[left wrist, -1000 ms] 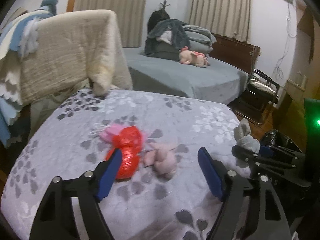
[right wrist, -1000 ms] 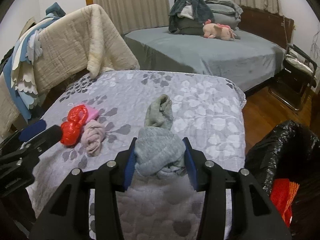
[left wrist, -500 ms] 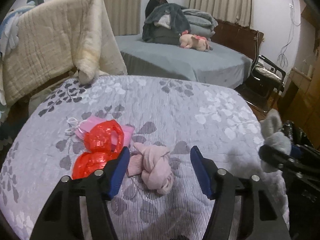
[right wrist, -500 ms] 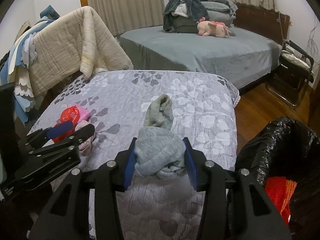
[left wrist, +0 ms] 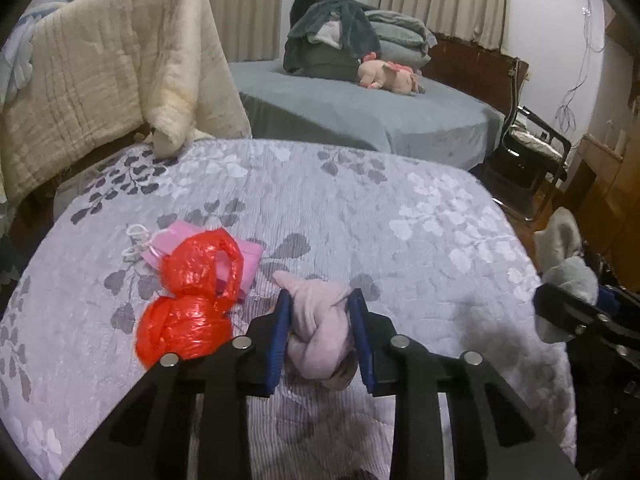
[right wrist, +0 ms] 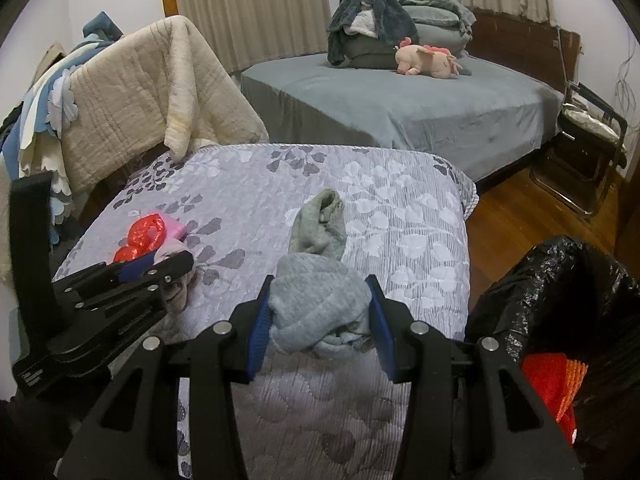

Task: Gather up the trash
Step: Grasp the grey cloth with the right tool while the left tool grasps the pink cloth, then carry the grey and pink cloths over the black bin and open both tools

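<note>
My left gripper point(left wrist: 320, 336) is shut on a knotted pink cloth point(left wrist: 316, 332) that lies on the grey flowered quilt point(left wrist: 360, 208). A crumpled red plastic bag point(left wrist: 192, 300) lies just to its left, on a pink pouch point(left wrist: 248, 256). My right gripper point(right wrist: 318, 316) is shut on a grey sock bundle point(right wrist: 316, 308) and holds it above the quilt point(right wrist: 400, 224); it also shows in the left wrist view point(left wrist: 568, 280). A black trash bag point(right wrist: 560, 296) stands open at the right with red trash point(right wrist: 552, 384) inside.
A beige blanket point(left wrist: 100, 64) hangs over a frame at the back left. A grey bed point(right wrist: 420, 100) with folded bedding and a pink plush toy point(right wrist: 428, 60) stands behind. A folding chair point(right wrist: 592, 140) stands on the wooden floor at the right.
My left gripper moved forward over the pink cloth and closed on it. My right gripper kept hold of the grey sock bundle and barely moved.
</note>
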### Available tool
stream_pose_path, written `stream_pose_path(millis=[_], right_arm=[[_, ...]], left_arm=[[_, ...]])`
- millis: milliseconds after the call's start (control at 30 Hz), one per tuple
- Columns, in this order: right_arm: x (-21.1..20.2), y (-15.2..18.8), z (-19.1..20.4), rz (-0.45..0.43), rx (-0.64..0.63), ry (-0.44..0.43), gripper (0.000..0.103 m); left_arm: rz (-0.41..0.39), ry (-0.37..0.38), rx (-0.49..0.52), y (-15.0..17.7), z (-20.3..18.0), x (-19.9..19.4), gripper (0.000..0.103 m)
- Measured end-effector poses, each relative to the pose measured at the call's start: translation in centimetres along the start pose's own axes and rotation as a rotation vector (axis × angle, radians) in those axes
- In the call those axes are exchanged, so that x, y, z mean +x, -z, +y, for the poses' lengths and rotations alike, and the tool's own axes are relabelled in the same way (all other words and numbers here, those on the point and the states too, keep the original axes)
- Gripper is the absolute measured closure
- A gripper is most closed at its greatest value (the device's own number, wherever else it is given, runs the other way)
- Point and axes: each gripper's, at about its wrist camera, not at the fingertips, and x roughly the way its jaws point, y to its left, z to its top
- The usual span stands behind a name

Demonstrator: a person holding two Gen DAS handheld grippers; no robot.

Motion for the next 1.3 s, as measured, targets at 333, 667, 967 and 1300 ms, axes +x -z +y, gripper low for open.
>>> stream_pose_path(millis=[333,667,967,1300], right_arm=[[-2.3,-0.7,0.3,-0.021,-0.002,-0.013,0.06],[-6.0,-0.3,0.4,-0.044,-0.019,-0.034,0.06],[-10.1,0.6,0.2,-0.074,-0.034,-0.048,0.06],[-13.8,1.7,-1.9,-0.103,-0.022,-0.017,0.06]], left_arm=[[-0.057,0.006,-0.015,-0.5,-0.6,-4.9,0.073],[-0.098,0.012,-0.003,-0.1,-2.0,-9.6,0.073],[-0.135,0.038,0.024,0.8,-4.2,-13.7,0.073],[-0.168,0.074,0.06,1.5,-7.0,-16.8,0.073]])
